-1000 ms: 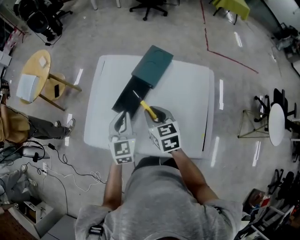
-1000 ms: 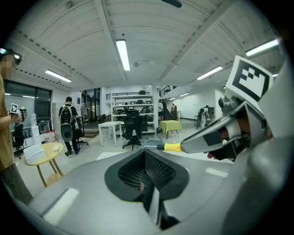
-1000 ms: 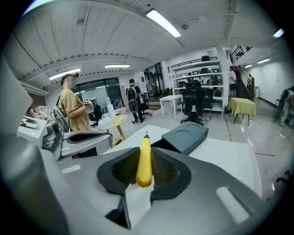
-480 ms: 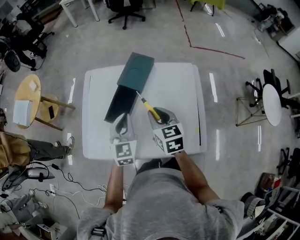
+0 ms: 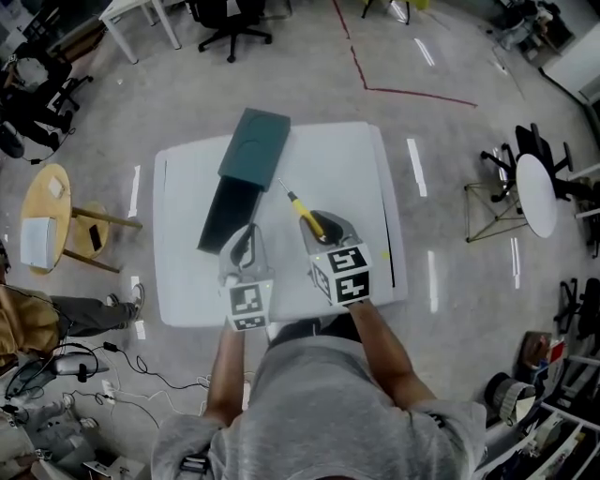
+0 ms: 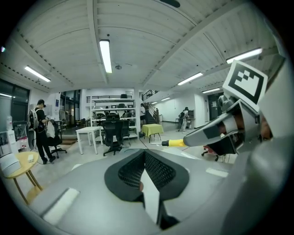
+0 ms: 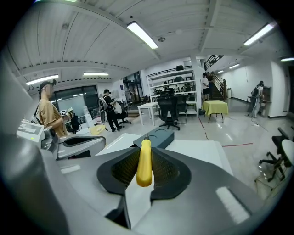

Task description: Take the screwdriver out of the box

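The box lies on the white table (image 5: 352, 164) as a dark green sleeve (image 5: 253, 142) with its black tray (image 5: 225, 214) pulled out toward me. My right gripper (image 5: 319, 223) is shut on the screwdriver's yellow handle (image 5: 305, 214); the thin shaft (image 5: 283, 187) points up-left, above the table and right of the tray. The handle (image 7: 144, 163) sits clamped between the pads of the right gripper (image 7: 146, 158), with the green sleeve (image 7: 156, 137) beyond. My left gripper (image 5: 249, 231) hovers near the tray's near end, and in its own view the left gripper (image 6: 144, 156) has its pads together on nothing.
A round wooden table (image 5: 47, 216) stands left of the white table and a small round white table (image 5: 534, 192) to the right. Office chairs (image 5: 225, 23) stand beyond. A person's leg (image 5: 89, 309) lies at the left on the floor, with cables nearby.
My right gripper has drawn the screwdriver back and to the right, so its tip has left the black tray. The left gripper also pulled back a little.
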Demonstrator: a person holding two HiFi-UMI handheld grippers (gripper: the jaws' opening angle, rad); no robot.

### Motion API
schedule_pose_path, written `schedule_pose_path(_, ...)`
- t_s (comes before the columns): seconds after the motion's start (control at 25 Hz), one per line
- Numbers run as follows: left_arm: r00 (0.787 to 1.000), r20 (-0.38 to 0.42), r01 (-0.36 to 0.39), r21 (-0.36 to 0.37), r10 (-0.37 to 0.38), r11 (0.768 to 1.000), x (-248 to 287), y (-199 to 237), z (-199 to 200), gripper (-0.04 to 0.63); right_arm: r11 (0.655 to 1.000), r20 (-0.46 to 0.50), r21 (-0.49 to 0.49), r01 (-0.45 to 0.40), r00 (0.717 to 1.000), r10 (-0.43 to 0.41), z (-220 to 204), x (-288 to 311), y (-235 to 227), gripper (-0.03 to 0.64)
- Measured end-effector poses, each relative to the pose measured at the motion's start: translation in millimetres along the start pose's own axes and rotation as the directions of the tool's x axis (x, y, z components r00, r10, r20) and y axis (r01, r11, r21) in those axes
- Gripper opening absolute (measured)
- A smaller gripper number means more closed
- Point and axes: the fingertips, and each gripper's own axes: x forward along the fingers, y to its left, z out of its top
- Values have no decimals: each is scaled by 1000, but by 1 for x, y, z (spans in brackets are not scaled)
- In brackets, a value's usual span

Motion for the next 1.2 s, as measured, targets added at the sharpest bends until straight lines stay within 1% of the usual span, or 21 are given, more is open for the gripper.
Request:
schedule_pose_path(0.2,1000,-8,23,7,-23,1000,10,-9,-1,11,1000,2,15,20,1000,-20,-2,-2,-14,80)
schedule_pose_path(0.76,994,-54,92,24,-91,995,44,-42,-10,11,991,-29,100,89,996,-86,-23,-3,-70,80)
schedule_pose_path(1.2,985,-104,139,24,-135,990,72,-75,-25,11,980,-74,157,123,991,-112,-50,-4,-113,80)
